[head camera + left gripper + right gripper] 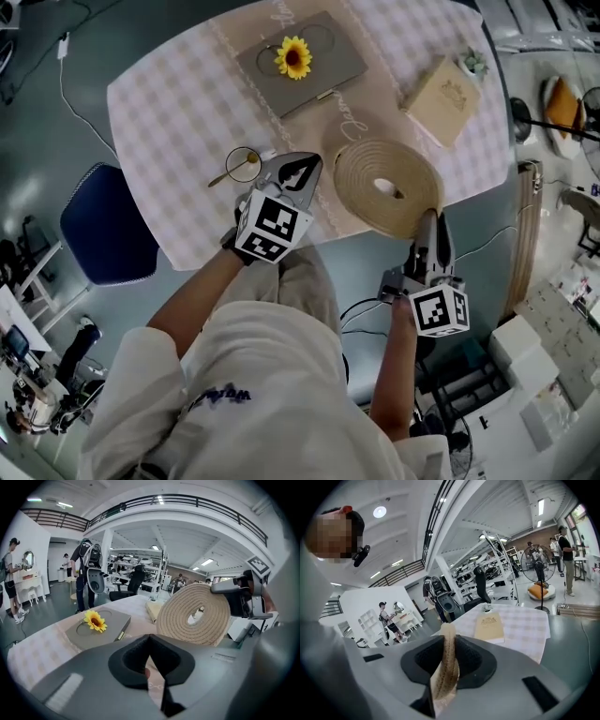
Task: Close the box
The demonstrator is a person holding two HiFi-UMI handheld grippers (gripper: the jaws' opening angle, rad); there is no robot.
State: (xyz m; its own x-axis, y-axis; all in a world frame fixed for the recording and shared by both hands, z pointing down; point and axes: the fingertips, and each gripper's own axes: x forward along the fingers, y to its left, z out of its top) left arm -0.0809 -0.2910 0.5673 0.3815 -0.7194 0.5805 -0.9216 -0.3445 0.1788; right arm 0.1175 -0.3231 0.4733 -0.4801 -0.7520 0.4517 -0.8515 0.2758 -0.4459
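Observation:
A round woven piece (361, 173) with a hole in its middle stands tilted up on edge at the near side of the table (169, 122). My right gripper (431, 220) is shut on its near right rim. In the right gripper view the woven rim (446, 667) runs edge-on between the jaws of the right gripper (446, 634). My left gripper (305, 169) hovers just left of the woven piece (183, 616), jaws together, nothing in them; the left gripper (150, 639) points across the table. A flat grey box (323, 70) with a sunflower (293, 57) on it lies at the far side.
A beige box (443, 98) and a small plant (473, 63) lie at the far right of the table. A gold-rimmed ring (244, 164) lies beside my left gripper. A blue chair (108, 225) stands left of the table. People stand in the room behind.

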